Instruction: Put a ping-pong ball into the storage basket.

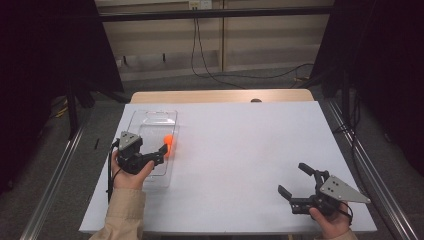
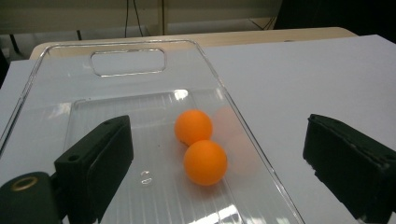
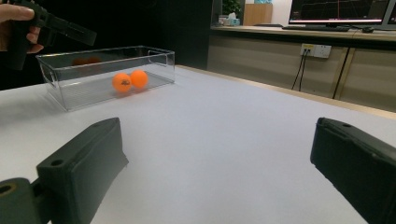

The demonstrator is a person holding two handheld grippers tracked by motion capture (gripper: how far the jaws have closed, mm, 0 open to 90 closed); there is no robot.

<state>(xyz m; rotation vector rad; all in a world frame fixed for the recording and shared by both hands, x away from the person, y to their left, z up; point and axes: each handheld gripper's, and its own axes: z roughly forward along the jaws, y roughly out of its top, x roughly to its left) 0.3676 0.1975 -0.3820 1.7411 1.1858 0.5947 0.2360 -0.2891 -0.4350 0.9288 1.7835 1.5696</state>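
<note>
A clear plastic tray (image 1: 150, 116) stands on the left of the white table (image 1: 240, 150). Two orange balls lie touching on its floor, one farther (image 2: 194, 126) and one nearer (image 2: 205, 162), close to the tray's right wall. From the right gripper view they show through the tray wall (image 3: 70, 95) as a pair (image 3: 130, 80). My left gripper (image 1: 157, 152) hovers over the tray's near half, open, jaws wide apart above the balls and pressing nothing (image 2: 219, 140). My right gripper (image 1: 292, 178) rests open at the table's near right, with bare table between its jaws (image 3: 217, 154).
A wooden strip (image 1: 220, 96) borders the table's far edge, with cables on the floor behind it. Metal rails run along both sides of the table. The tray has a handle cut-out (image 2: 128, 62) at its far end. A monitor (image 3: 338, 10) sits on a counter far off.
</note>
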